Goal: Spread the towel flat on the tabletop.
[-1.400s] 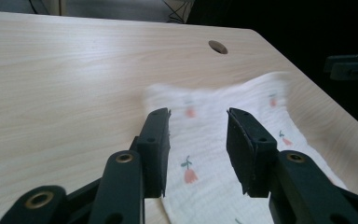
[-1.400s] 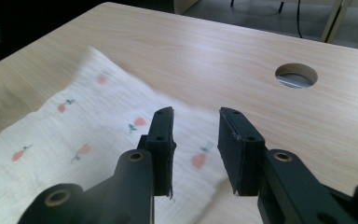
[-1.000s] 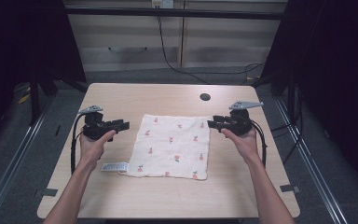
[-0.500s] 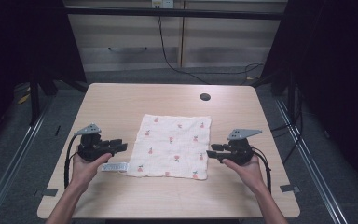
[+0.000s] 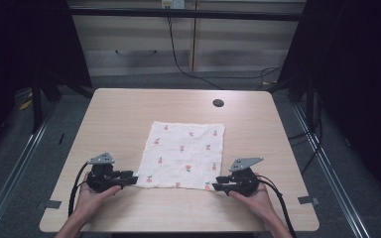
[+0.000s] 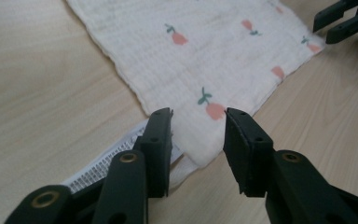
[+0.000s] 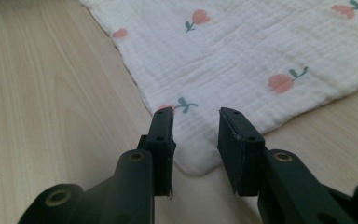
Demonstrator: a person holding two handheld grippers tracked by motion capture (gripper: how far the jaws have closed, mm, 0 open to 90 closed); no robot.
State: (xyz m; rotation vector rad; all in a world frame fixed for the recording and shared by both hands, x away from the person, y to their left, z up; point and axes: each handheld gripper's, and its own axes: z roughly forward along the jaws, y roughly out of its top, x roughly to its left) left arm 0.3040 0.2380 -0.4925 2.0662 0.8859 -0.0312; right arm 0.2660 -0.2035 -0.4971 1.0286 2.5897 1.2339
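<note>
Cloth lies mid-table, perhaps a label at its corner.

Evenly lit tabletop from above, dark surroundings; soft shadows, no glare; blurred jaws near each gripper camera.

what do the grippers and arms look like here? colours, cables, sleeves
Both the left gripper and right gripper are black, each with two flat-faced jaws bearing small round screw holes, brass-coloured pivot pins behind. A grey three-cornered plate tops each body. A black cable trails from each toward the person. The forearms are bare, no sleeves or gloves in view.
</note>
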